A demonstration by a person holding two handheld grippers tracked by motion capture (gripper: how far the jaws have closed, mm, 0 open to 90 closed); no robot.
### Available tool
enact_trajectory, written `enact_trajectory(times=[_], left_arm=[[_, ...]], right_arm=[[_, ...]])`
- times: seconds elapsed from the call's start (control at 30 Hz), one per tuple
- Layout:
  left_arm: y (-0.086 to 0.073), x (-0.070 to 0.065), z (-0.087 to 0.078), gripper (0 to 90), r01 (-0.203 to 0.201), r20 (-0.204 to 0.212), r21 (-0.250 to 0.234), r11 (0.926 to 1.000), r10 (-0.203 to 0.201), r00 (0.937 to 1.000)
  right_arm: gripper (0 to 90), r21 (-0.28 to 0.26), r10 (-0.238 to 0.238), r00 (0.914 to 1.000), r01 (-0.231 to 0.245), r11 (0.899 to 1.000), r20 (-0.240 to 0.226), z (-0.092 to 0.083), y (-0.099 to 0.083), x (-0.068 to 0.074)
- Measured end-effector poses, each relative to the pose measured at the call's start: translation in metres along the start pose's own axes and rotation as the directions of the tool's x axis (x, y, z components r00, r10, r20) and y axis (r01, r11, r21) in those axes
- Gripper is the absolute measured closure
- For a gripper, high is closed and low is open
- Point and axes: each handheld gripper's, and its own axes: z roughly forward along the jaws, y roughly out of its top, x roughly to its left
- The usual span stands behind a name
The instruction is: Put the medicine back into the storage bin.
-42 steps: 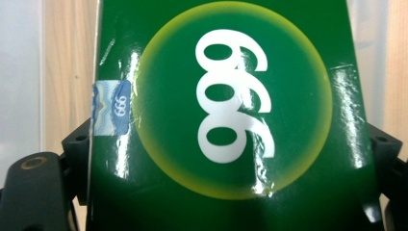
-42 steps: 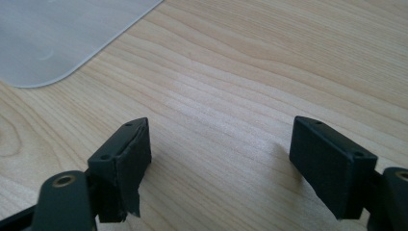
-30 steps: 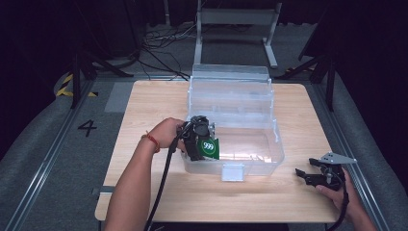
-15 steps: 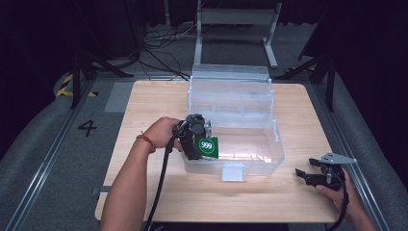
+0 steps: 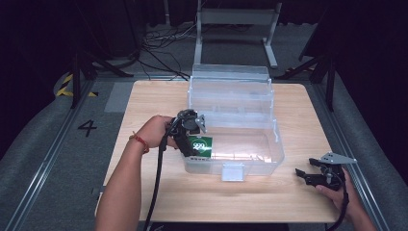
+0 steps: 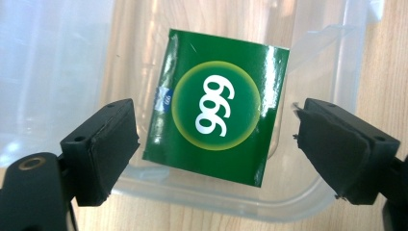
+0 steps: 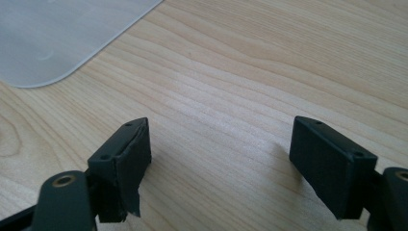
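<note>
Lying flat in clear box (image 5: 269, 144), green sachet (image 6: 216, 106), numerals sideways, left tool (image 6: 216, 144) wide, right tool (image 7: 219, 159) wide

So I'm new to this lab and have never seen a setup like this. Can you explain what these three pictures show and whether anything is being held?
There is no robot arm here. A person sits at a wooden table and holds a hand tool with two black fingers in each hand.

The high view looks down on the table from above the person. The other two pictures come from small cameras riding on each tool, looking out along its fingers.

On the table stands a clear plastic box with its lid open. A green sachet marked 999 lies at the box's near left corner.

The left gripper hovers over that sachet, fingers spread to either side without touching it, so nothing is held. The right gripper rests open over bare wood near the table's right edge.
</note>
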Motion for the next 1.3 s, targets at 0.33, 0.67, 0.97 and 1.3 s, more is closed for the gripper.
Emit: enact_trajectory(times=[0.33,0.67,0.97,1.3], left_arm=[[-0.011,-0.011,-0.015,17.4,0.005,-0.024,-0.050,0.9988,-0.006,0.9997],[-0.032,-0.040,-0.027,15.6,0.091,-0.079,-0.191,0.9773,-0.108,0.9910],[-0.046,-0.077,-0.014,15.8,0.114,-0.065,-0.286,0.9513,-0.138,0.9883],[-0.040,-0.098,0.013,29.2,0.094,-0.093,-0.283,0.9544,-0.125,0.9877]], right_arm=[[22.6,0.000,0.000,1.0000,0.000,1.000,-0.001,0.000,0.000,0.000],[22.6,0.000,0.001,1.0000,-0.001,1.000,0.000,0.000,0.000,0.000],[22.6,-0.001,0.002,1.0000,-0.002,1.000,0.000,0.000,0.000,0.000],[22.6,-0.001,0.001,1.0000,-0.001,1.000,0.001,0.000,0.000,0.000]])
